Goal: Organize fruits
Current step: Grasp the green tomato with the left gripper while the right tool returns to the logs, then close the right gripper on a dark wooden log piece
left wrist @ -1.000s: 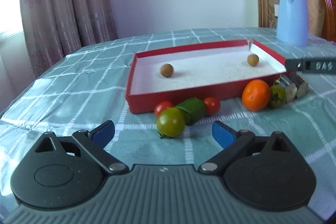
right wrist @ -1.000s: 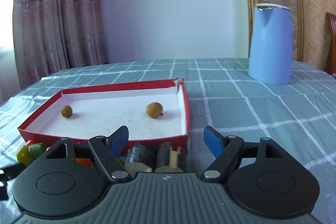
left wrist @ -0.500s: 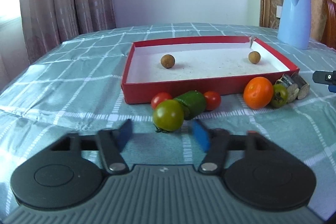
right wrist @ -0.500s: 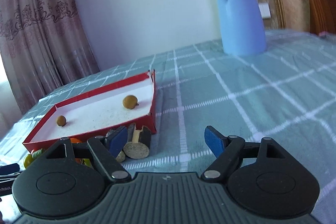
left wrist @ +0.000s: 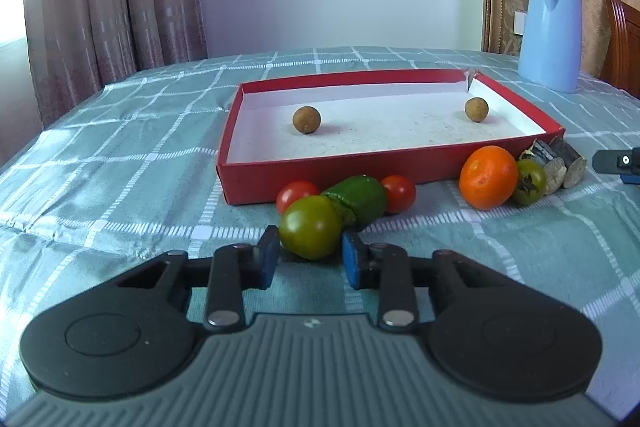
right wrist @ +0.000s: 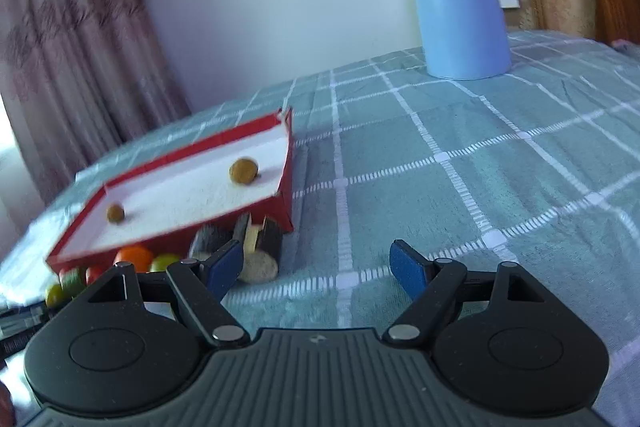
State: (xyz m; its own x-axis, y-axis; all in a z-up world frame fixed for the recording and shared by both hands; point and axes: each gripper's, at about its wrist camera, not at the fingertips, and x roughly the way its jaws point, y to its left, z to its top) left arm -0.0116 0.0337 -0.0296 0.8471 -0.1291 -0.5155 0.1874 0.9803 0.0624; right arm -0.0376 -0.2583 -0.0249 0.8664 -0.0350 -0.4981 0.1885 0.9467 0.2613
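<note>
Green tomato (left wrist: 310, 227) apparently between closing left fingers (left wrist: 267, 259).

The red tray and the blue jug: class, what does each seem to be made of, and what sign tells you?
Red tray: probably thin cardboard, matte red outside and white inside; its far corner flap is bent. Blue jug: likely plastic or coated metal with a smooth satin finish and soft highlights; the look leaves that open.
</note>
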